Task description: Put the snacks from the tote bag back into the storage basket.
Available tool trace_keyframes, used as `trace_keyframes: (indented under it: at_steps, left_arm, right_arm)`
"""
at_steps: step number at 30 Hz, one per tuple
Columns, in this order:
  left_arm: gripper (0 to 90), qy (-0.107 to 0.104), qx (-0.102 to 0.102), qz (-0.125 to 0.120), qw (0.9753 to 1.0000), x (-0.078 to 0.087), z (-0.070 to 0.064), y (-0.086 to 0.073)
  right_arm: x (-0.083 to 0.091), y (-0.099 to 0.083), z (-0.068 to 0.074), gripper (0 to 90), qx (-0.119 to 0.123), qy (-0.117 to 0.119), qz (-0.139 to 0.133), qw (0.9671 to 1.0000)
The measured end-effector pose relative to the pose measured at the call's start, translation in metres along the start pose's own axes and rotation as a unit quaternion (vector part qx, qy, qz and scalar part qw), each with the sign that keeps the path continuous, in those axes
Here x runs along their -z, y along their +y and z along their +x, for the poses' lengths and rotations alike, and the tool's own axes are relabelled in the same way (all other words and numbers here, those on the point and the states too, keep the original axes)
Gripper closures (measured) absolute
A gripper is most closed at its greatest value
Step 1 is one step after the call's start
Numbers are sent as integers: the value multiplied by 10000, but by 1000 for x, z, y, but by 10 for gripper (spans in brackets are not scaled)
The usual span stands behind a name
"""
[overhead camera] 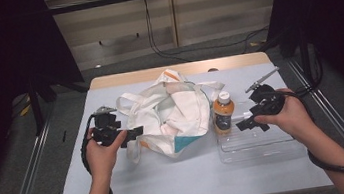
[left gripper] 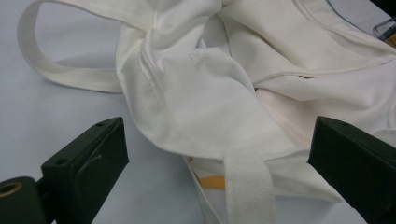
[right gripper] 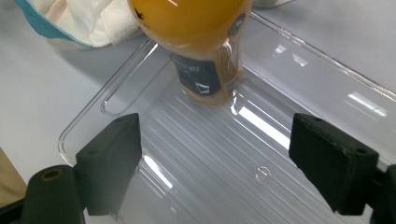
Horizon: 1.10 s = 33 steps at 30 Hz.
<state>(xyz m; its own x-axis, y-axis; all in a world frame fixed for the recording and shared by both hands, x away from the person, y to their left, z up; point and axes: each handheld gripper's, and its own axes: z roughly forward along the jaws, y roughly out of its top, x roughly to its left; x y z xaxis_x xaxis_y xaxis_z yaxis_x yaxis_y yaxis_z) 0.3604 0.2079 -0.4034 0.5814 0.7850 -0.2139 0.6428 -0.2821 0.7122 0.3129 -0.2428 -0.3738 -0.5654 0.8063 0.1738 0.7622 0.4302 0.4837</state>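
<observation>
Two claws are seen in the high view, one held in each of the person's hands above a pale grey surface (overhead camera: 136, 182). The left claw (overhead camera: 134, 132) is pointed at the near left edge of a crumpled white tote bag (overhead camera: 172, 112), which lies at the middle of the surface with its straps spread out. The right claw (overhead camera: 245, 123) is held over a clear plastic tray (overhead camera: 267, 147), just beside an orange juice bottle (overhead camera: 223, 113) with a white cap. The bottle stands upright at the tray's far left corner, just beside the bag.

In the left gripper view, the left claw (left gripper: 217, 149) is spread wide, and nothing is gripped. Between its jaws lie a fold of the tote bag (left gripper: 210, 102) and a woven strap (left gripper: 247, 186), with a loop of handle (left gripper: 51, 70) resting on the surface to the left.

In the right gripper view, the right claw (right gripper: 215, 154) is likewise opened wide and holds nothing. The ribbed floor of the tray (right gripper: 210, 163) is seen between the jaws, and the juice bottle (right gripper: 201, 51) stands in the tray beyond them, apart from both jaws.
</observation>
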Motion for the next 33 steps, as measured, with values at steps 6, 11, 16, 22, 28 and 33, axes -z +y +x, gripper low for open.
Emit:
trace_keyframes:
  at_steps: [6, 11, 16, 22, 28, 33]
  left_arm:
    - [42, 6, -22, 12, 10000, 0, -1, 0]
    - [42, 10, -15, 34, 10000, -1, -1, 0]
    - [41, 29, -24, 34, 10000, -1, -1, 0]
    - [41, 28, 48, 5, 10000, -3, -2, -1]
    - [41, 23, 71, -4, 10000, -4, -2, -2]
    - [41, 21, 37, 31, 10000, -3, -2, -2]
  right_arm:
    - [0, -9, -1, 170, 35, -32, -30, 10000]
    - [0, -17, 0, 170, 78, -16, -50, 10000]
    - [0, -28, -3, 171, 65, -14, -3, 10000]
    - [2, -39, -9, 170, 17, -37, -40, 10000]
    - [5, -47, -12, 169, 27, -75, -41, 10000]
    - [6, -53, -13, 167, 13, -127, -43, 9999]
